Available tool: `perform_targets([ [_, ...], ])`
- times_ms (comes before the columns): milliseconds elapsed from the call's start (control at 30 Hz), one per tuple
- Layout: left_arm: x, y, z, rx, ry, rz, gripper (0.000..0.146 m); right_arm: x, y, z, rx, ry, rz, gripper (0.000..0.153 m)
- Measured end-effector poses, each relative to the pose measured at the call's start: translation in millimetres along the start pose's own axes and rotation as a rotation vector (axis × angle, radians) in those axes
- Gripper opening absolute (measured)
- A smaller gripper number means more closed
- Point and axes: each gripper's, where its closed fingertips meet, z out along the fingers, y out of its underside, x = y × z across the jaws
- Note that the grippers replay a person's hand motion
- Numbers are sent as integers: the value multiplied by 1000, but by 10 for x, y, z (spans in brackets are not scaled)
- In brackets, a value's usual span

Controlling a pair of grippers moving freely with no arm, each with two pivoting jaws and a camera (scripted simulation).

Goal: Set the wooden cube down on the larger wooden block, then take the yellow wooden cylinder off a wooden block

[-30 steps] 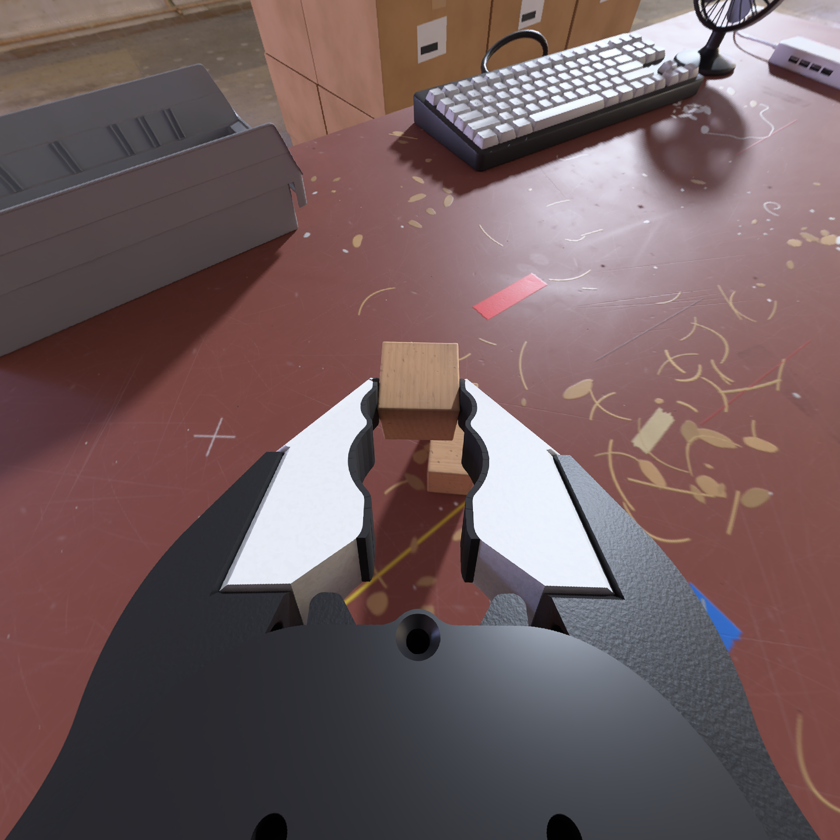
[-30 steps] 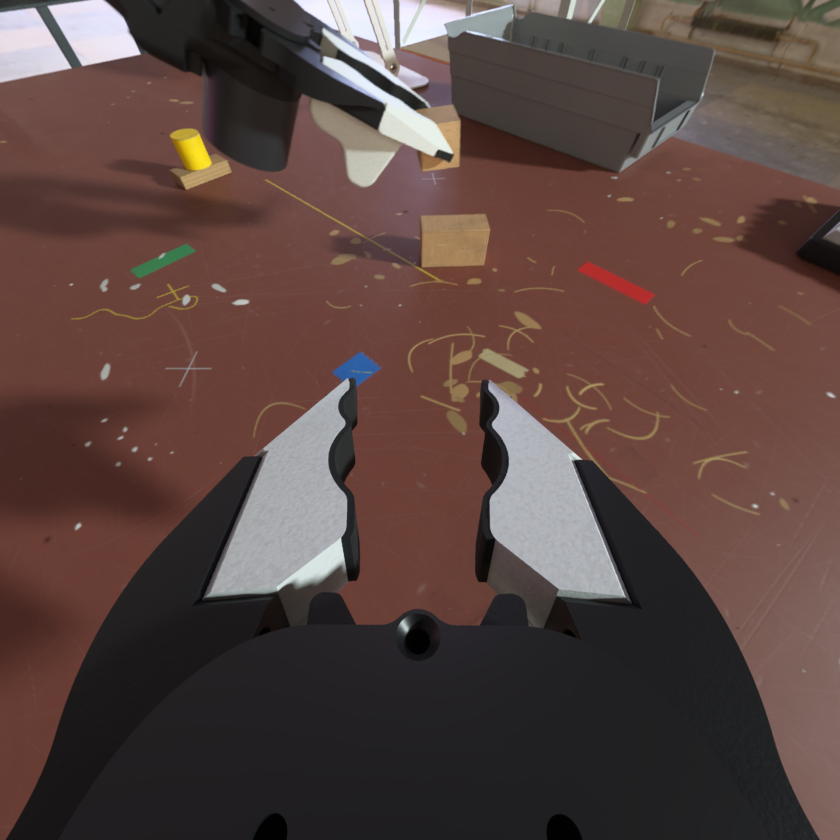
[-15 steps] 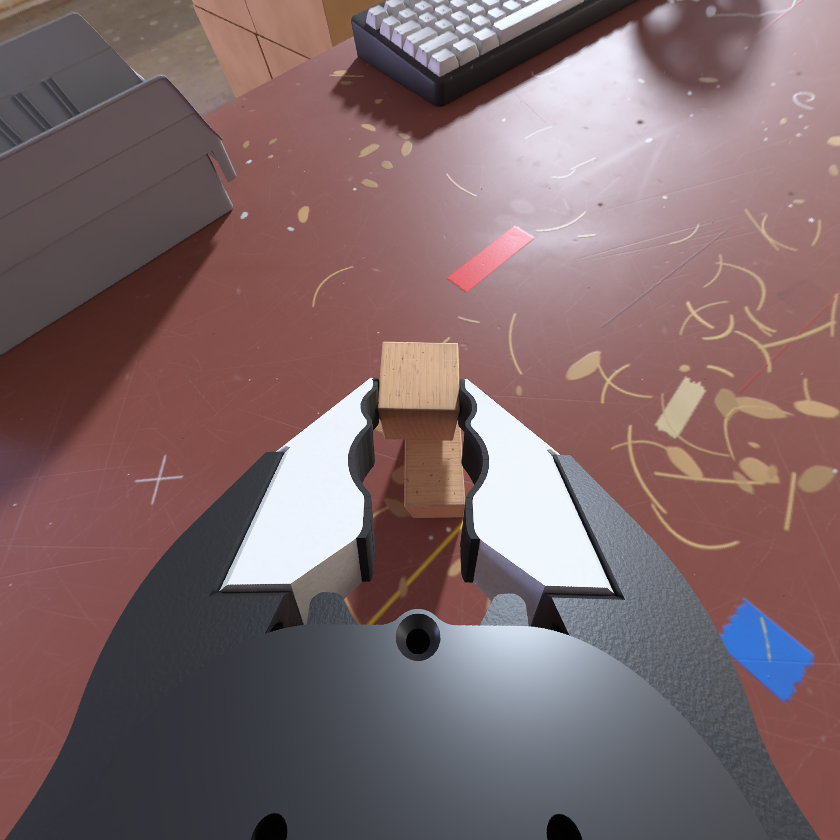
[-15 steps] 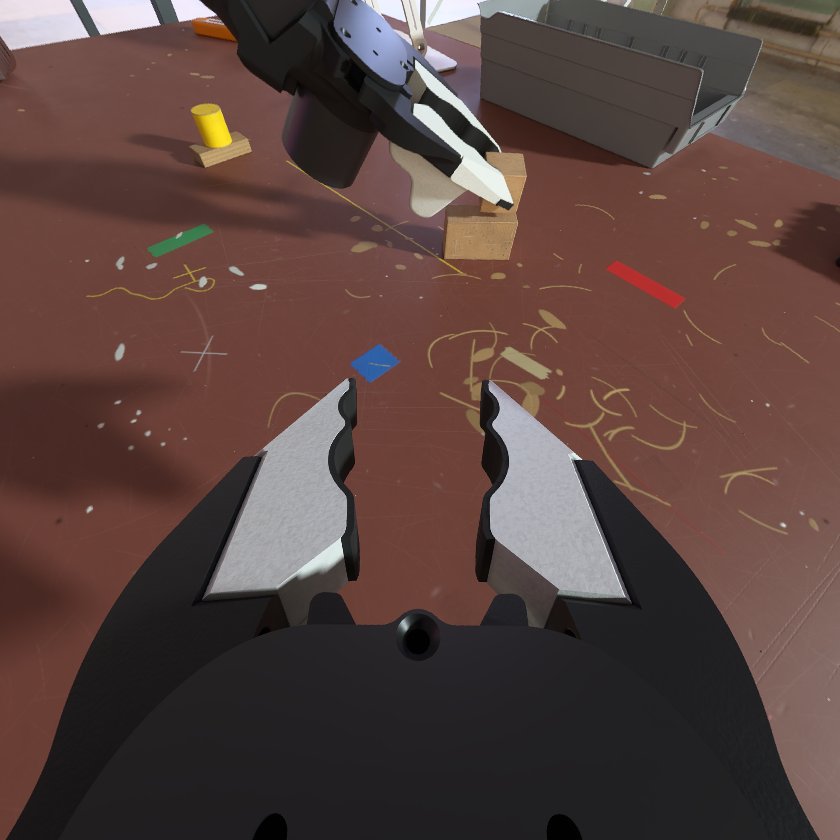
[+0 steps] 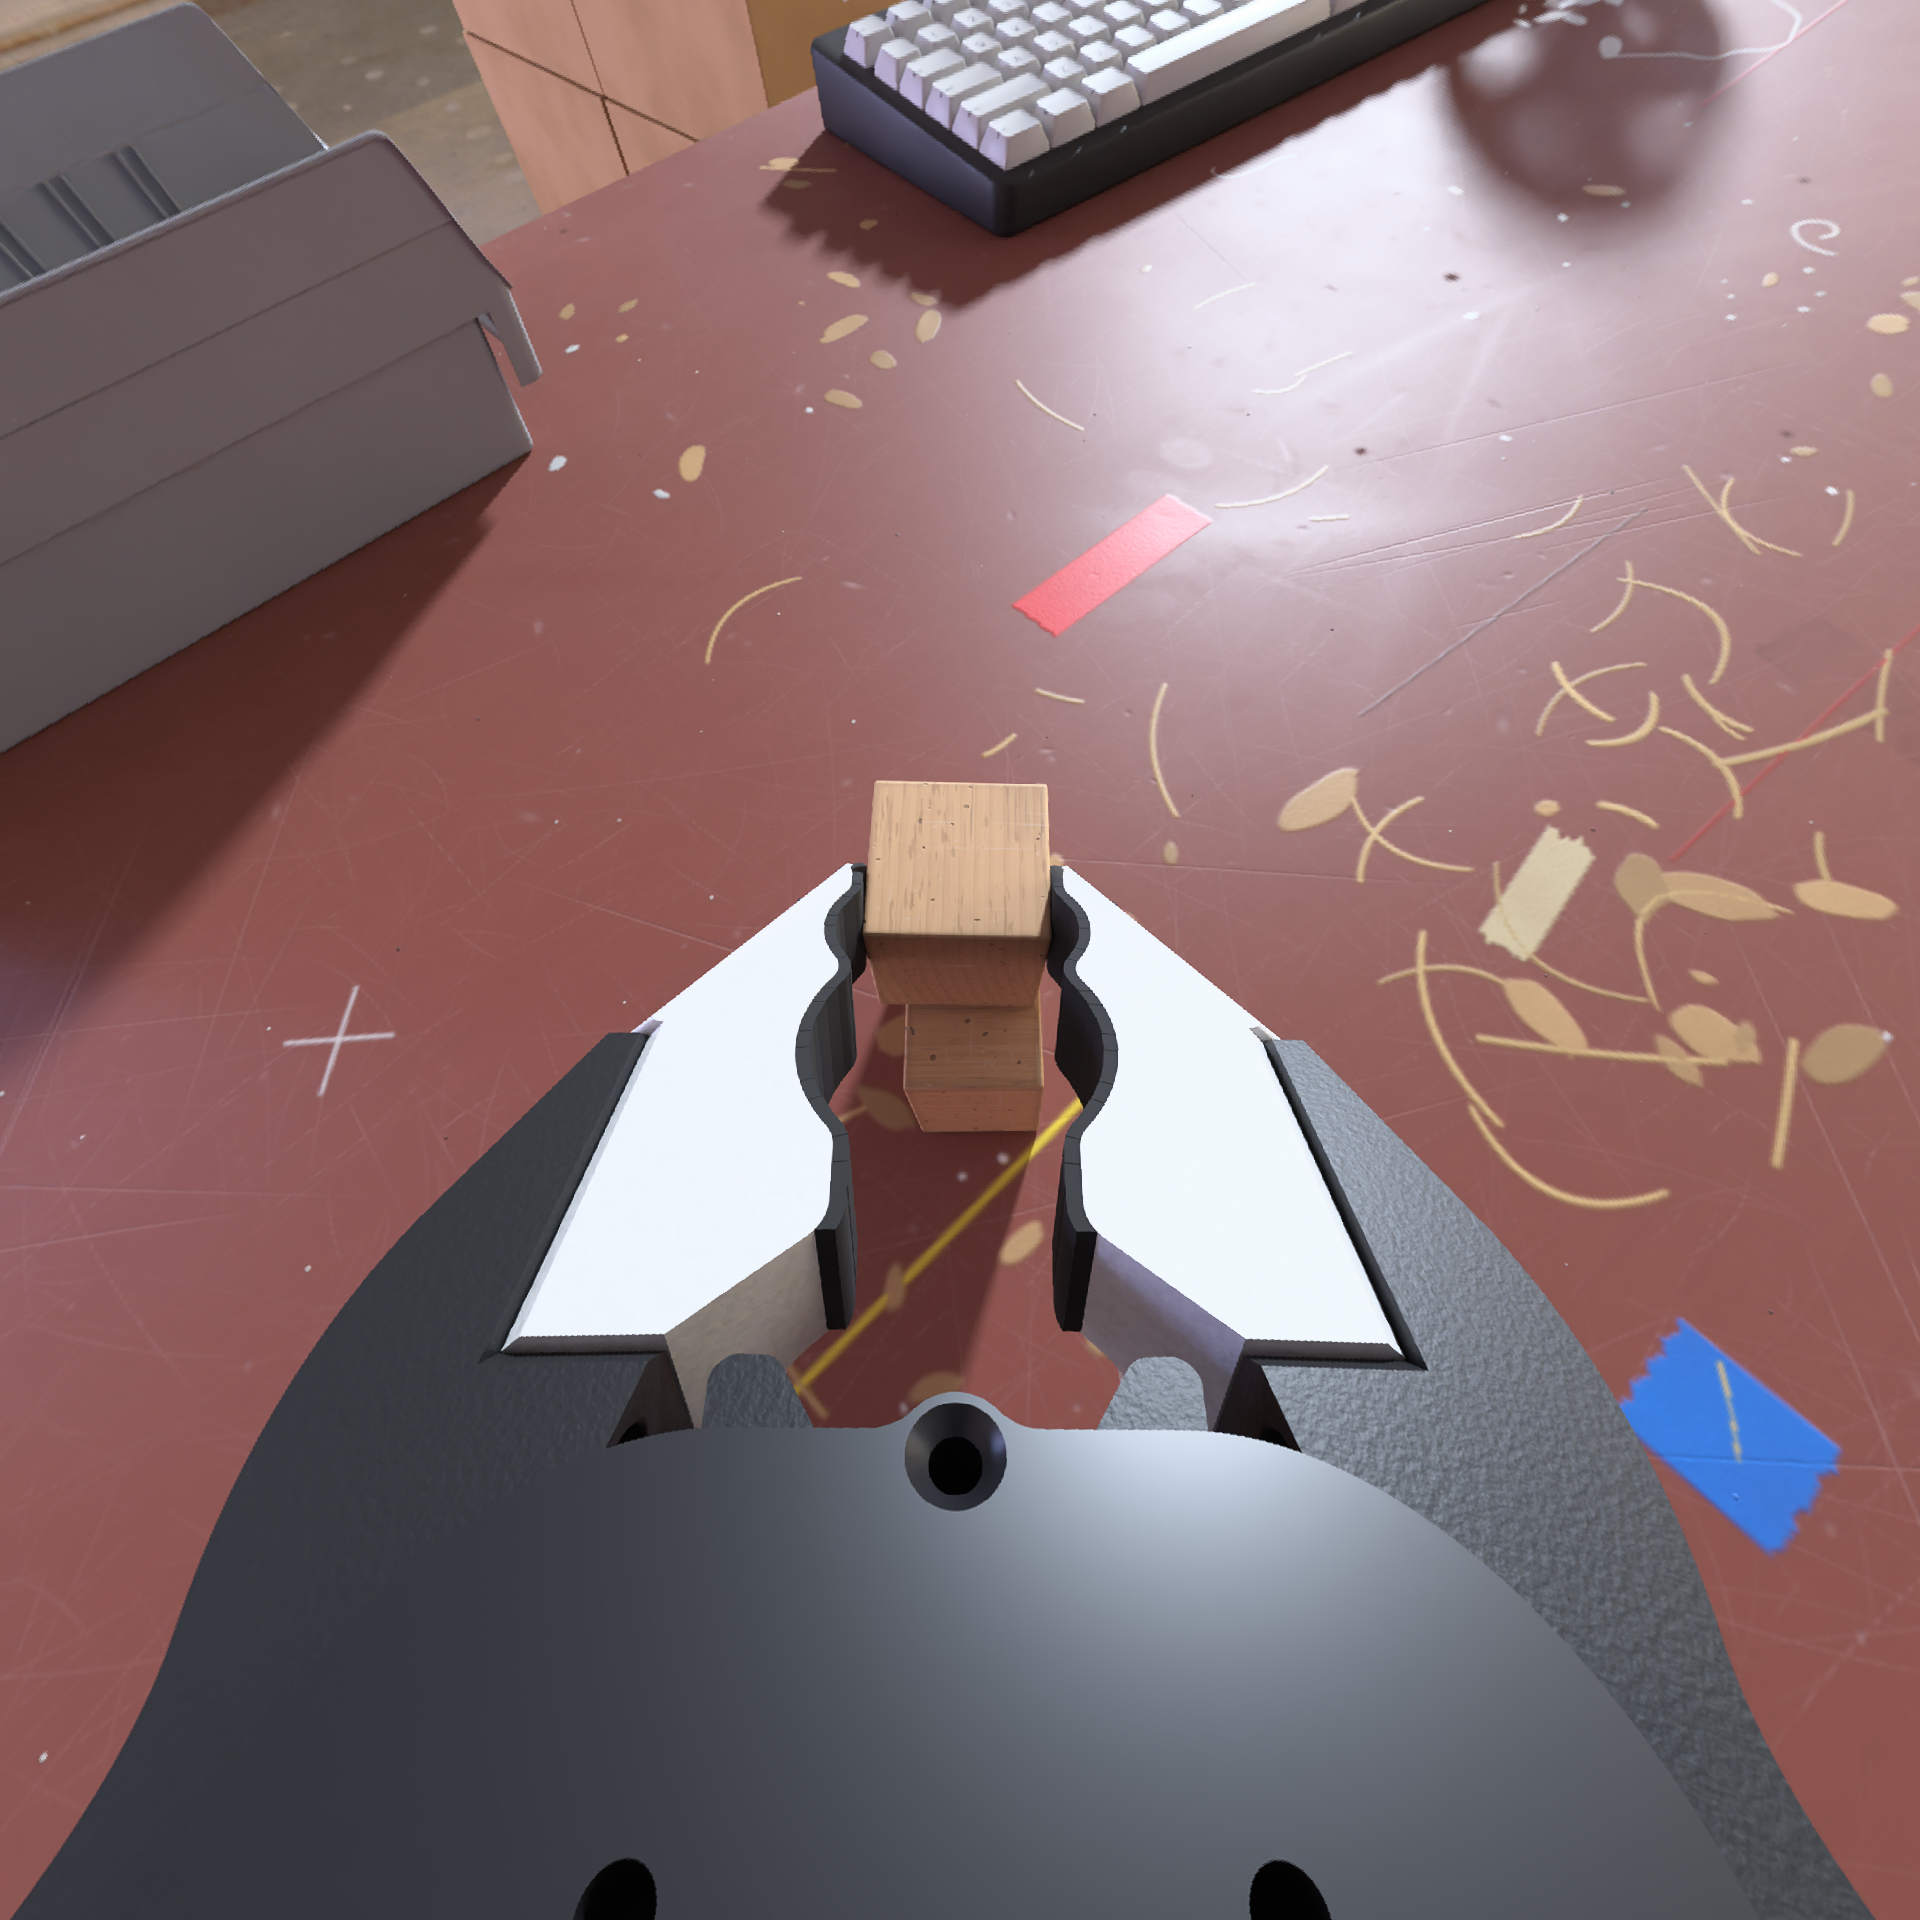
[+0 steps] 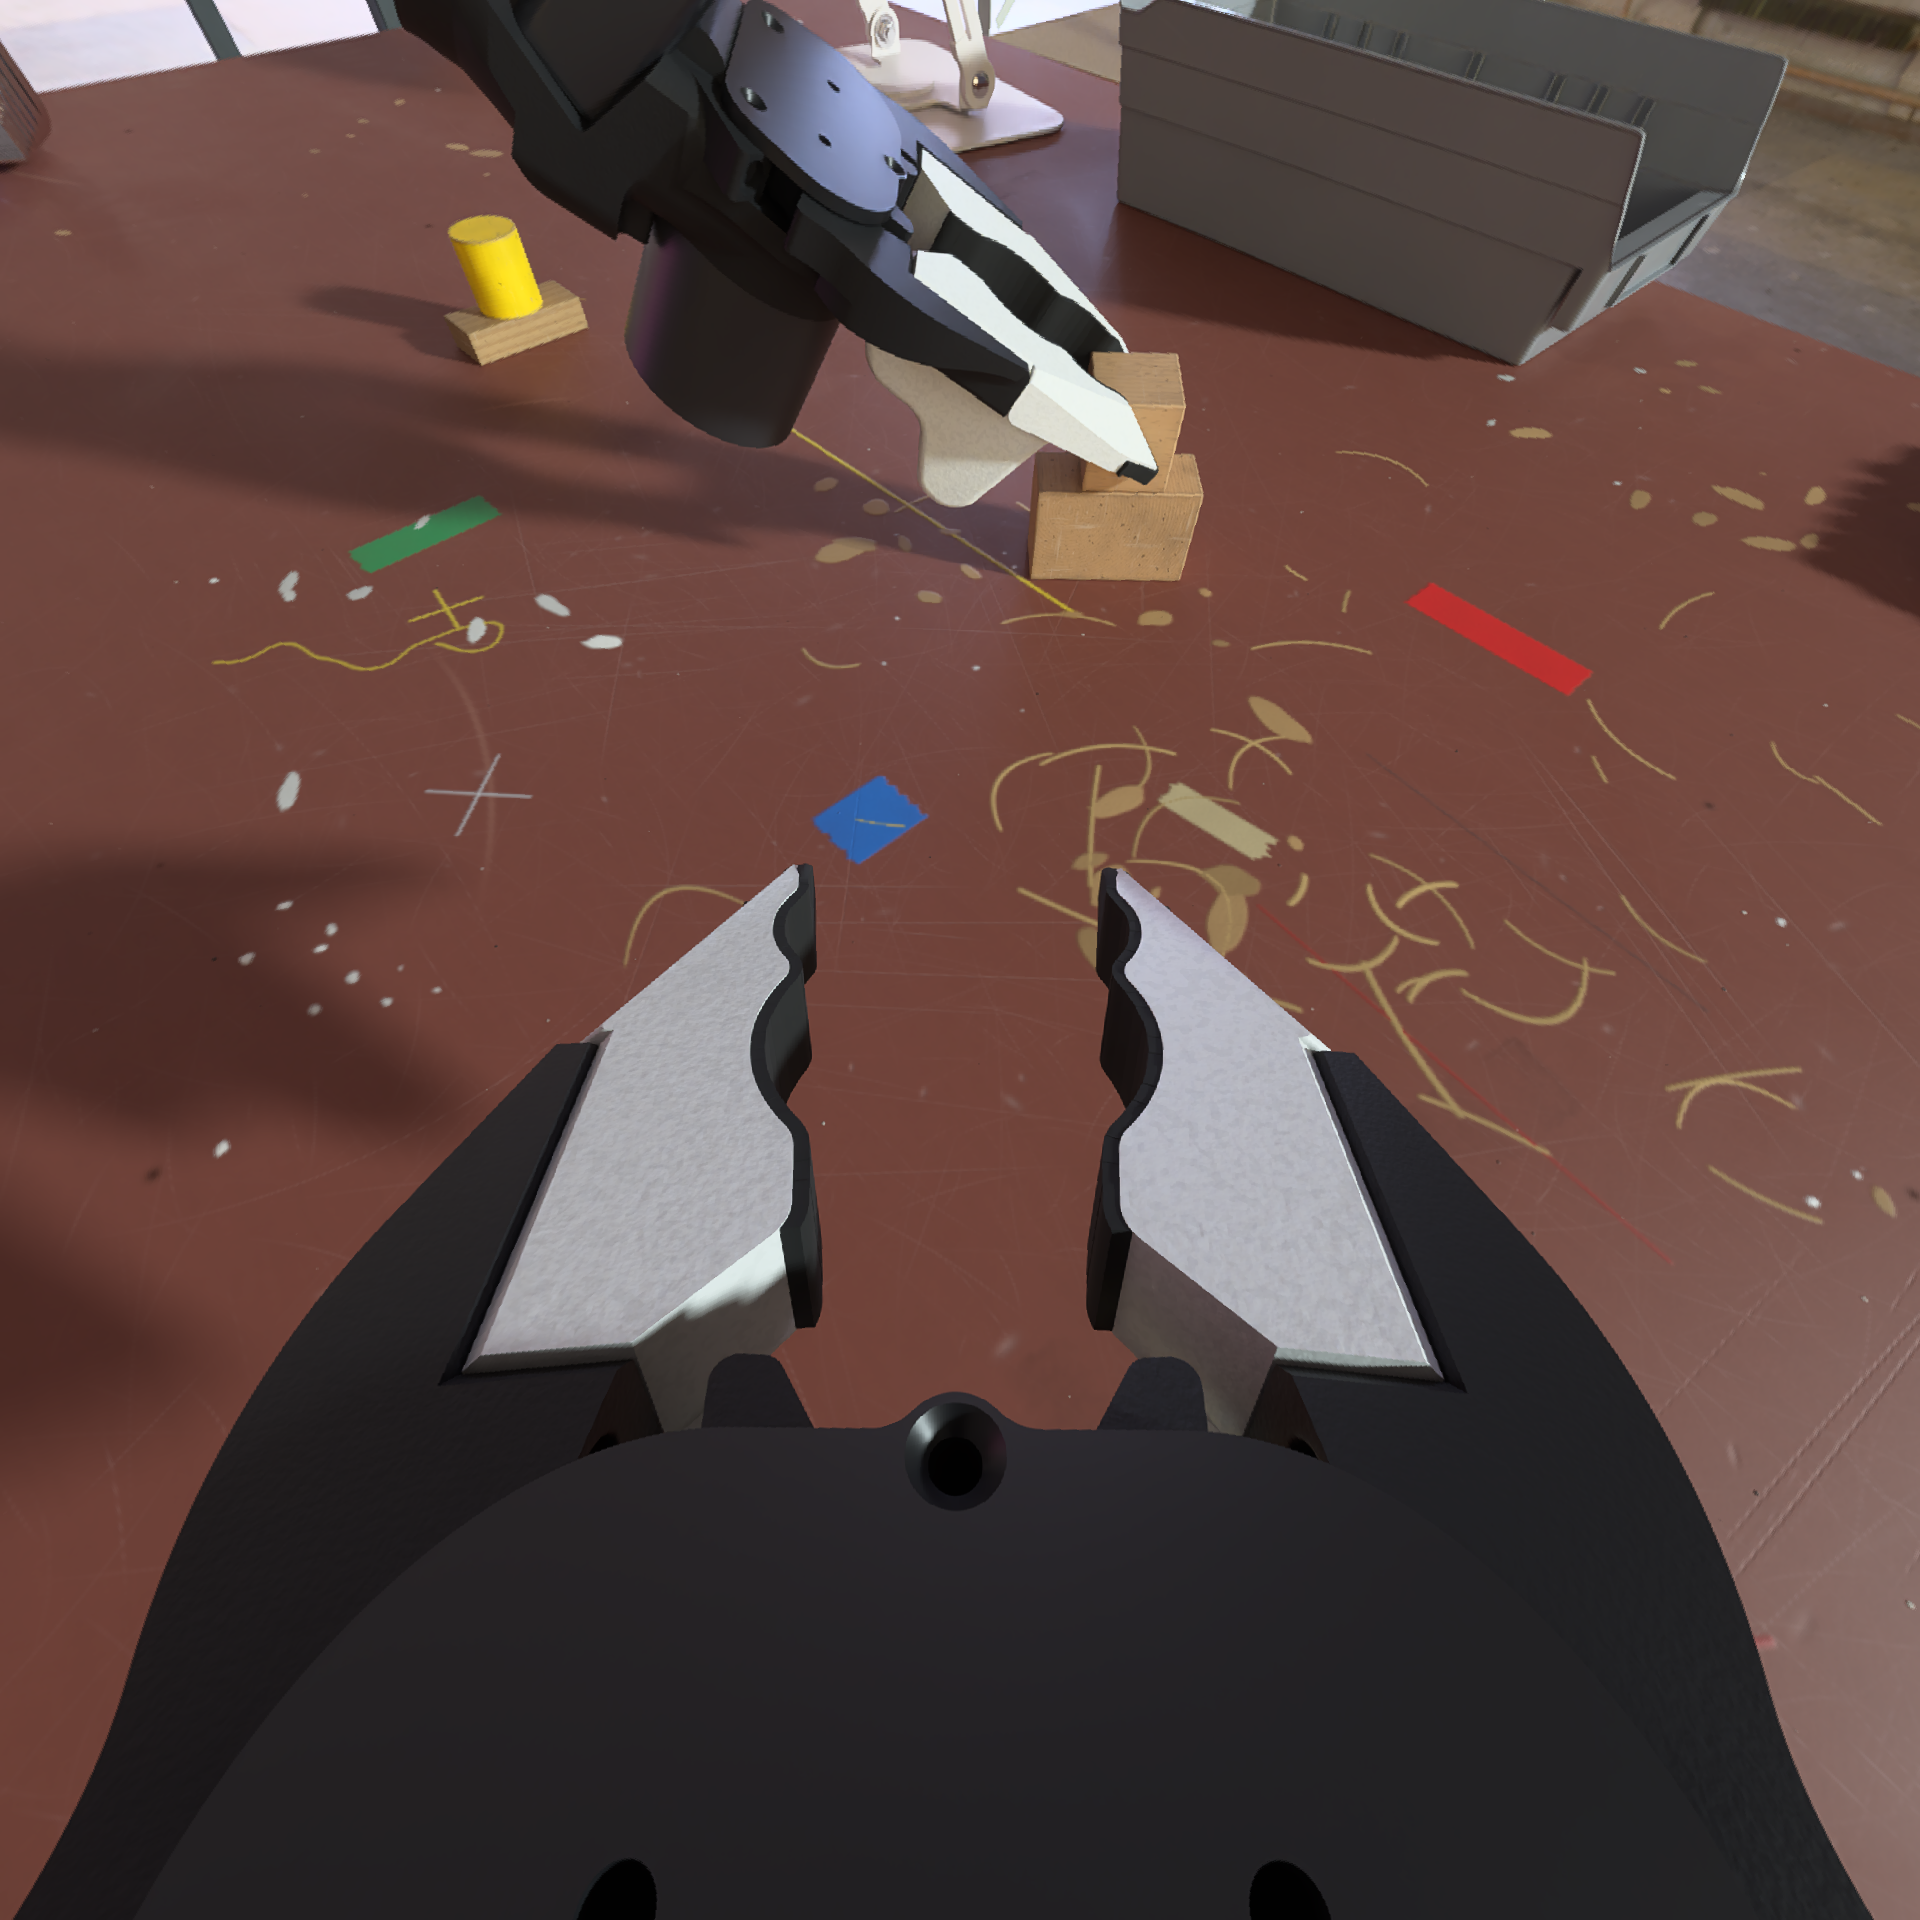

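Observation:
My left gripper (image 5: 956, 894) is shut on the wooden cube (image 5: 958, 868). The cube's underside rests on or just above the larger wooden block (image 5: 971, 1070). The right wrist view shows the same: the cube (image 6: 1148, 400) on top of the larger block (image 6: 1117, 525), held by the left gripper (image 6: 1127, 442). The yellow wooden cylinder (image 6: 494, 265) stands upright on a small flat wooden block (image 6: 520, 327) at the far left. My right gripper (image 6: 956, 899) is open and empty, low over the table, well short of both.
A grey bin (image 5: 208, 343) (image 6: 1434, 177) stands beyond the blocks. A keyboard (image 5: 1091, 83) lies at the table's far edge. A white stand base (image 6: 966, 104) stands behind the left gripper. Red (image 5: 1112, 561), blue (image 6: 868, 819) and green (image 6: 424, 532) tape patches and wood shavings lie flat on the table.
My left gripper has carried the cube forward and down until it sits over the larger block. My right gripper has edged nearer the blocks, still open.

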Motion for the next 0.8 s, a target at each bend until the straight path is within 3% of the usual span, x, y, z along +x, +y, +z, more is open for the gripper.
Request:
perform_targets([
  [67, 9, 11, -17, -13, -8, 4, 34, -9, -7, -8, -2, -2, -5, 55],
  [200, 113, 21, -288, -31, -14, -13, 52, -22, -39, -37, 5, -3, -8, 55],
  [333, 553, 41, -924, 50, 107, -168, 54, -51, -44, -45, 6, -20, -7, 55],
  [500, 920, 452, -1713, 35, 141, -437, 55, -67, 6, -22, -2, -40, 5, 55],
  [667, 771, 745, -2463, 53, 76, -693, 61, -88, 87, 11, -24, -53, 11, 55],
  [800, 115, 884, -2919, -92, -106, -655, 55, -92, 94, 4, -30, -52, -4, 55],
])
